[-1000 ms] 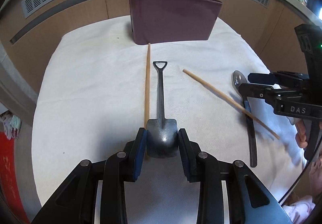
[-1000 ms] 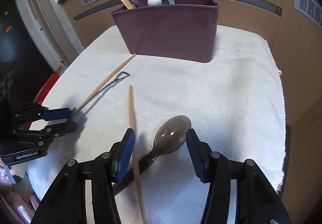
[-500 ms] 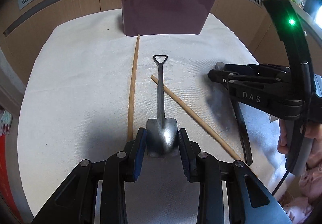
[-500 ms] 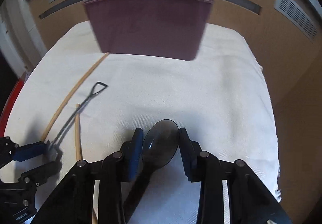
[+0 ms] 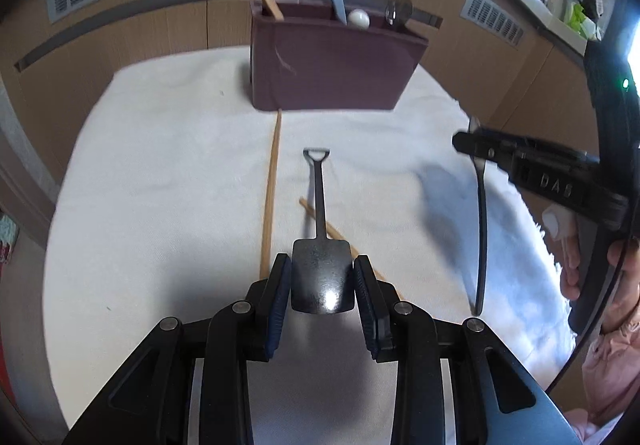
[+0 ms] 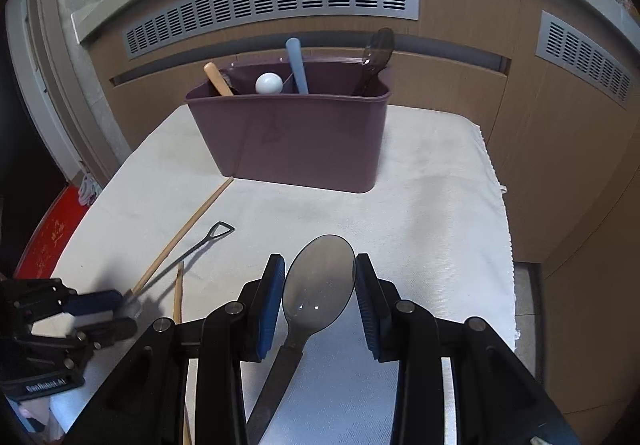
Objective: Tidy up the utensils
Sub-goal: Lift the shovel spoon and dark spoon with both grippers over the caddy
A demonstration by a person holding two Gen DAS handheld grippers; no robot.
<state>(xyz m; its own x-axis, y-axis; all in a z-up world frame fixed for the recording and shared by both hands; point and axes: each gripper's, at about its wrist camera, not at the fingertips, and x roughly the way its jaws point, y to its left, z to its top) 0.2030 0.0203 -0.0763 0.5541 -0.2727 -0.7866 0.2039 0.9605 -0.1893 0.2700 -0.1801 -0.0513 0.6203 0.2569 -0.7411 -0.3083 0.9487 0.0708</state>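
Note:
My left gripper is shut on the blade of a small metal shovel-shaped spoon, held above the white cloth with its handle pointing toward the maroon utensil caddy. My right gripper is shut on the bowl of a dark translucent spoon, lifted off the cloth, its handle hanging down. It also shows in the left wrist view. Two wooden chopsticks lie on the cloth. The caddy holds several utensils.
The white cloth covers a small table with wooden cabinet panels and vent grilles behind. A red object lies on the floor at left. The person's hand holds the right gripper's handle.
Both grippers have risen with their spoons. The right gripper closed on the dark spoon's bowl and lifted it; the left gripper lifted the shovel spoon off the cloth.

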